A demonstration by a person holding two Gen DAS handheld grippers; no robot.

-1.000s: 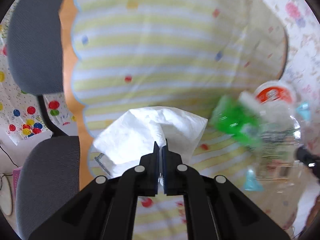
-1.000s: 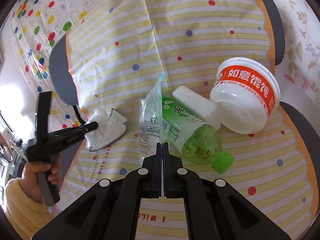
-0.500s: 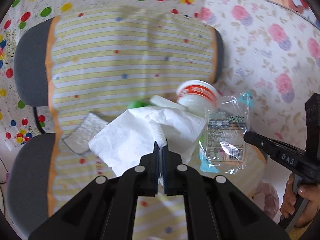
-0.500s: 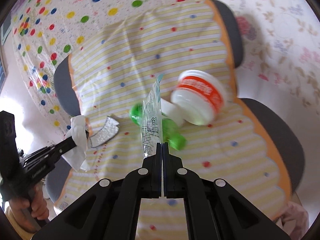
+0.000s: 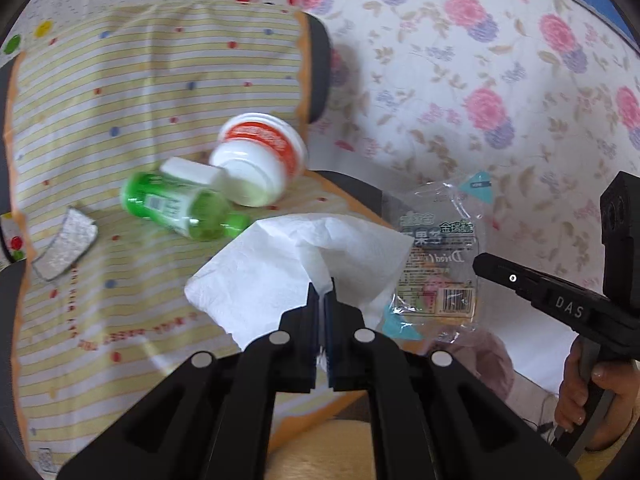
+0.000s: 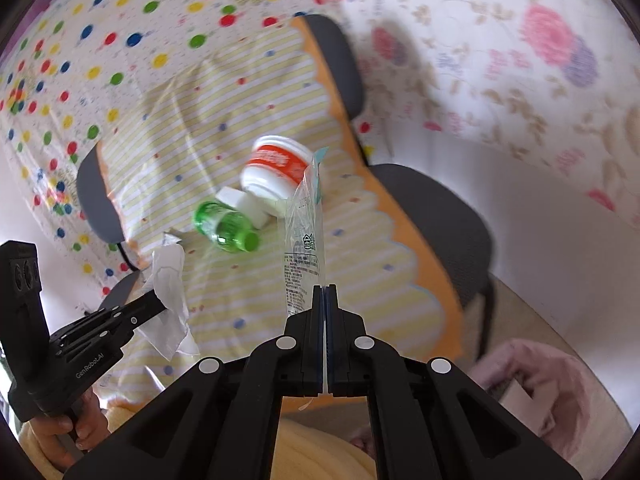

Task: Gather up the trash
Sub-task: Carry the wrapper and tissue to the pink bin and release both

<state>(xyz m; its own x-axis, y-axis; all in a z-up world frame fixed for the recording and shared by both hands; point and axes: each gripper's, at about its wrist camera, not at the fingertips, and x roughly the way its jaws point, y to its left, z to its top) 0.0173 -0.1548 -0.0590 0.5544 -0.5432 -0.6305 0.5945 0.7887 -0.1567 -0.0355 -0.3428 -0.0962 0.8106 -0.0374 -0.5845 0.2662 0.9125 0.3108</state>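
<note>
Yellow striped cloth (image 5: 152,80) covers a chair, and on it lie a green bottle (image 5: 176,210), a white and orange cup (image 5: 260,160) and a silver scrap (image 5: 64,246), close together. Above them, the left gripper (image 5: 321,300) is clenched on a white tissue (image 5: 296,264). Beside it, the right gripper (image 6: 325,300) is clamped on a clear plastic wrapper (image 6: 304,240), held off the cloth.

Left gripper (image 5: 322,294) jaws clamped, right gripper (image 6: 325,294) jaws seemingly clamped too
</note>
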